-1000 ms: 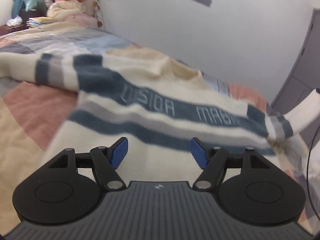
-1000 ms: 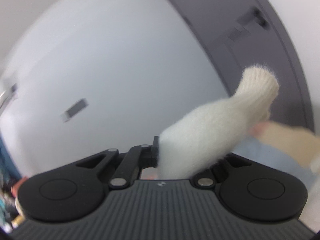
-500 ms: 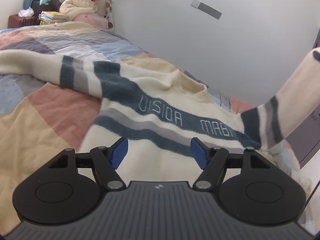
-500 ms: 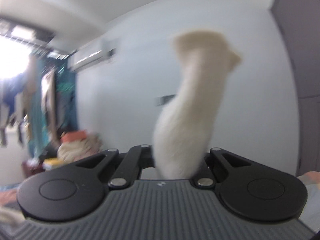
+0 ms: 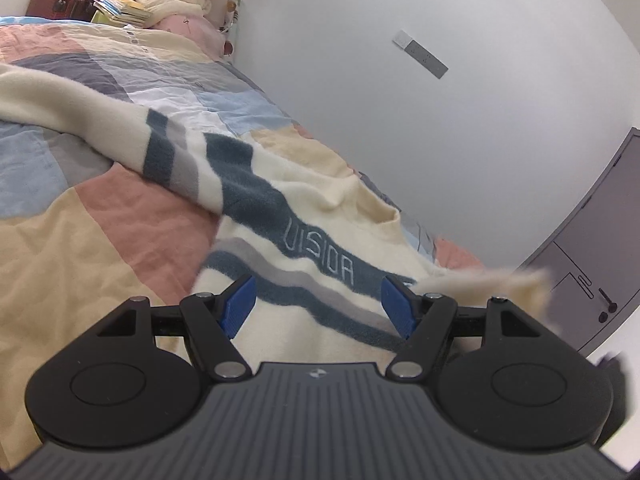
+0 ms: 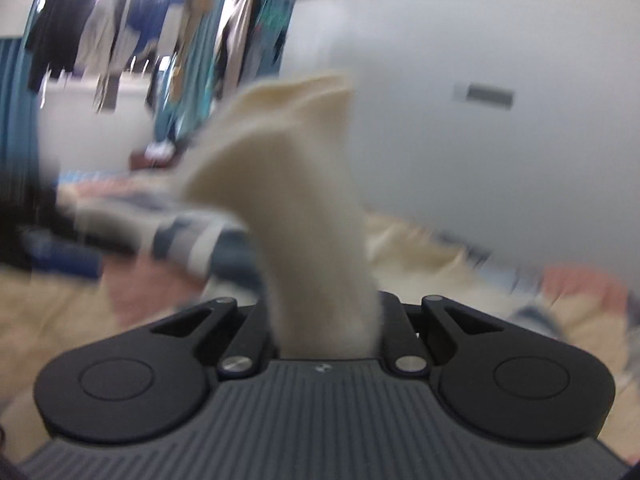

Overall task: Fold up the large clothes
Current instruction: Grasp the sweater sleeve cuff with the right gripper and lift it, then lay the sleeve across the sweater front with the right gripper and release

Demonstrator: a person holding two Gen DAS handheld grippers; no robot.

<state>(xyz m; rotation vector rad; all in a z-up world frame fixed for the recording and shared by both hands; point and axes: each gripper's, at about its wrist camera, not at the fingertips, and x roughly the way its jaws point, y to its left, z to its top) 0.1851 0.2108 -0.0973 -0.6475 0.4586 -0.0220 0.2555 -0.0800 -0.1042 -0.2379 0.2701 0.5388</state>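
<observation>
While the striped sweater (image 5: 280, 216) is lying spread on the patchwork bedspread (image 5: 80, 240) at centre frame, the left gripper (image 5: 318, 304) is hanging over it with jaws apart, grasping nothing. The right gripper (image 6: 326, 320) is clamping the cream sleeve cuff (image 6: 304, 184) (blurred), which is flopping upward: soft, light, limp knit, likely best pinched at cuffs, hem or shoulders.
</observation>
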